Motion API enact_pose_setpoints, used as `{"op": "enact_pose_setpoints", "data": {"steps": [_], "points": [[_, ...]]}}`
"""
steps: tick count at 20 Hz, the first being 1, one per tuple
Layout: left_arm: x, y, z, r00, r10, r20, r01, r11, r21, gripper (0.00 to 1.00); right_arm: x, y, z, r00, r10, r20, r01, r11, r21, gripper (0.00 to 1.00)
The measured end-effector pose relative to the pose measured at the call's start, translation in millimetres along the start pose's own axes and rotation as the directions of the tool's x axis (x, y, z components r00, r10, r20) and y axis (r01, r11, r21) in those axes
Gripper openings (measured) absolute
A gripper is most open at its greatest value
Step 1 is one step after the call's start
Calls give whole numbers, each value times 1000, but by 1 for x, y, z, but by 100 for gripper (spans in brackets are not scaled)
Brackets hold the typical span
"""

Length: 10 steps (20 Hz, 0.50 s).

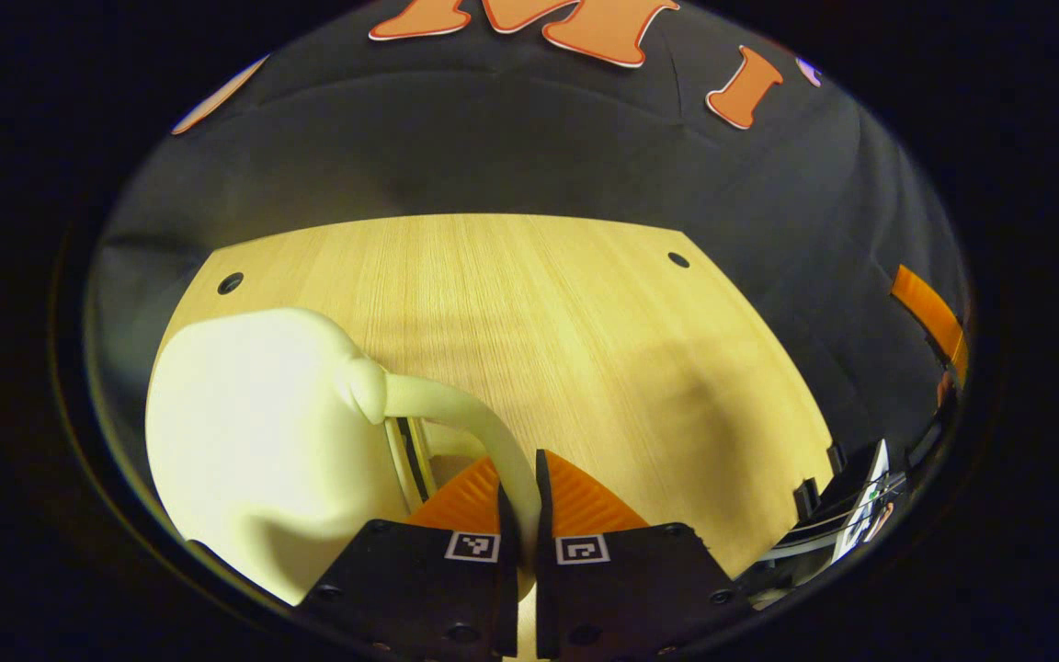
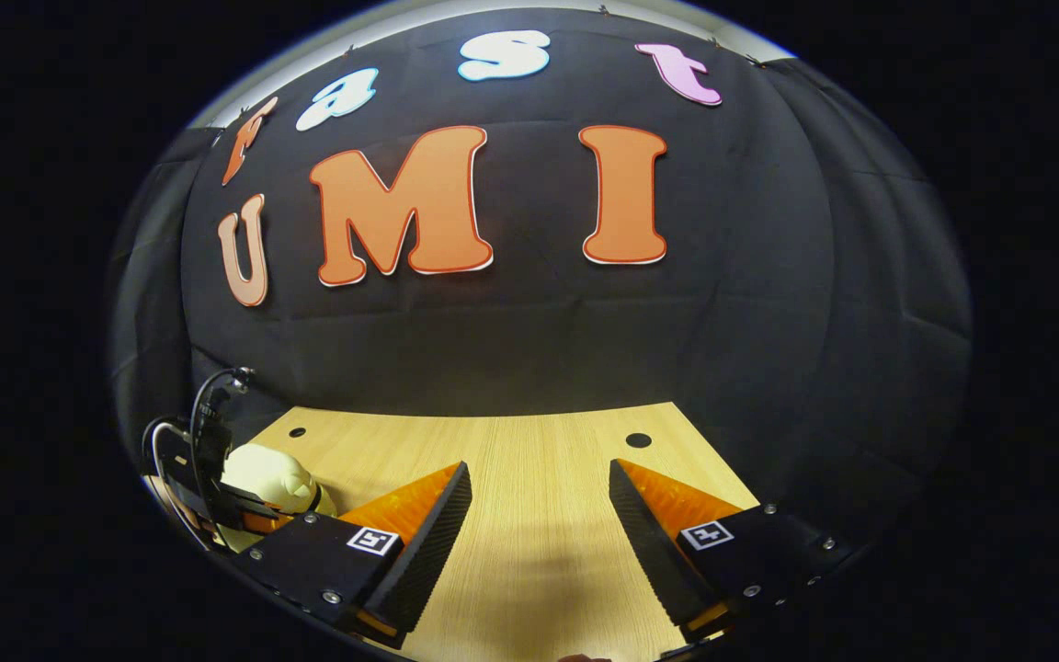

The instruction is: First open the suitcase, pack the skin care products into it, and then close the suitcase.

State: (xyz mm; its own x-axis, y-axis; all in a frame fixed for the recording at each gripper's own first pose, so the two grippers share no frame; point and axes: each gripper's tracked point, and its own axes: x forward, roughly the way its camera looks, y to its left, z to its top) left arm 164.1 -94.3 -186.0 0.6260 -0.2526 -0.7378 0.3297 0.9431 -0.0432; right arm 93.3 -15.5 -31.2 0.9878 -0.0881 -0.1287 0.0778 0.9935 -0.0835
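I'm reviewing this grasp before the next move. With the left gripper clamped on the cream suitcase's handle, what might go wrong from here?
1. The left gripper pinches only the thin, curved handle of the suitcase, so the case may swing or slip out if lifted quickly.
2. The suitcase sits near the table's left edge and might be dragged off.
3. The right gripper hangs open above the table, not steadying the case, so it may shift.

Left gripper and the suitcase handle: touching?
Touching. In the left gripper view, the left gripper has both fingers closed on the cream suitcase's curved handle, with no gap on either side.
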Motion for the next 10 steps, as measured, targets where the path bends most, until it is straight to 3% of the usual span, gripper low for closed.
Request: {"op": "enact_pose_setpoints", "data": {"steps": [7,10], "points": [[30,-9,-3,997,72,-18,-71,997,35,8,5,2,-23,998,52,-35,-52,999,7,96],[42,-14,8,994,107,-29,-105,994,40,14,3,1,-25,996,74,-43,-74,997,1,96]]}}
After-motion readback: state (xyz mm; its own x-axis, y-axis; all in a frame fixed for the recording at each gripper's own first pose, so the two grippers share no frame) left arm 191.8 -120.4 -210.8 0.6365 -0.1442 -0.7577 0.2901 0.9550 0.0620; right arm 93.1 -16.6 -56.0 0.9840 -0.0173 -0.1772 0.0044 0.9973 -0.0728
